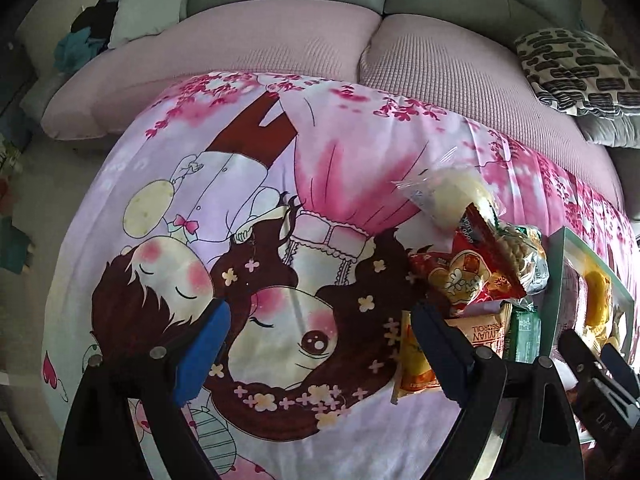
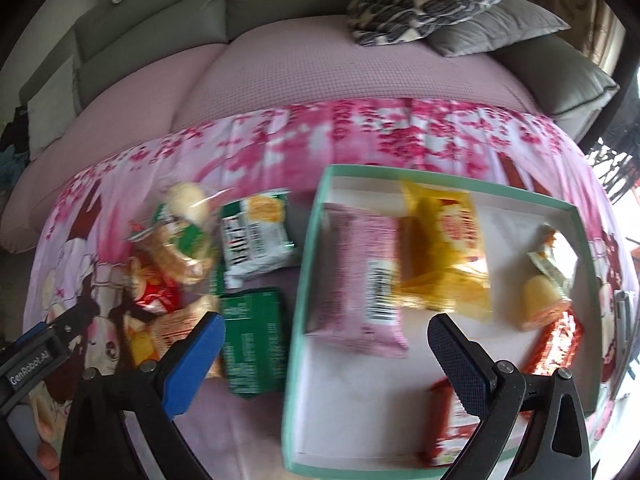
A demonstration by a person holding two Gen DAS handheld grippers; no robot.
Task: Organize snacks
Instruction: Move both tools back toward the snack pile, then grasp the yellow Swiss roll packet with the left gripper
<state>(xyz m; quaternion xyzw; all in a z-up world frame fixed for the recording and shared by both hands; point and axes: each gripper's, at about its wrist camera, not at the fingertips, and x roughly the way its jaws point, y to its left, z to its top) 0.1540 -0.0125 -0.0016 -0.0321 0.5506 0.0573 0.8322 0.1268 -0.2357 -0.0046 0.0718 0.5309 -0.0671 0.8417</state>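
Two tongs, one in each hand, both with their fingers spread wide and gripping nothing.

Left wrist view first: my left gripper (image 1: 320, 344) hangs over the cartoon-print cloth (image 1: 248, 240), above the girl's face on it, touching no snack. Off to its right sits the loose pile: a clear bag with pale buns (image 1: 452, 196) at the top, a red popcorn-looking packet (image 1: 468, 276) under it, a bag of round biscuits (image 1: 524, 256) beside that, a yellow packet (image 1: 412, 360) right next to my right-hand finger, plus a tan box (image 1: 484, 328) and a green packet (image 1: 524, 332) tucked behind. The teal-rimmed box (image 1: 556, 280) is further right, and my other gripper pokes in at the bottom right corner. Pink sofa cushion (image 1: 280, 48) lies behind the cloth.

Right wrist view, kinda blurry: my right gripper (image 2: 324, 356) hovers over the near left part of the teal-rimmed box (image 2: 308, 240), one finger outside its left wall and one inside. In the box: a pink packet (image 2: 360, 276) on the left, a yellow packet (image 2: 444, 248) touching it, a small wrapped cake (image 2: 540, 288) to the right, and red packets (image 2: 556, 344) near the front. Left of the box on the cloth are a white-and-green packet (image 2: 256, 236), a dark green packet (image 2: 252, 344) just beside the wall, and the rest of the pile (image 2: 172, 256). My left gripper (image 2: 44, 344) shows at the left edge.
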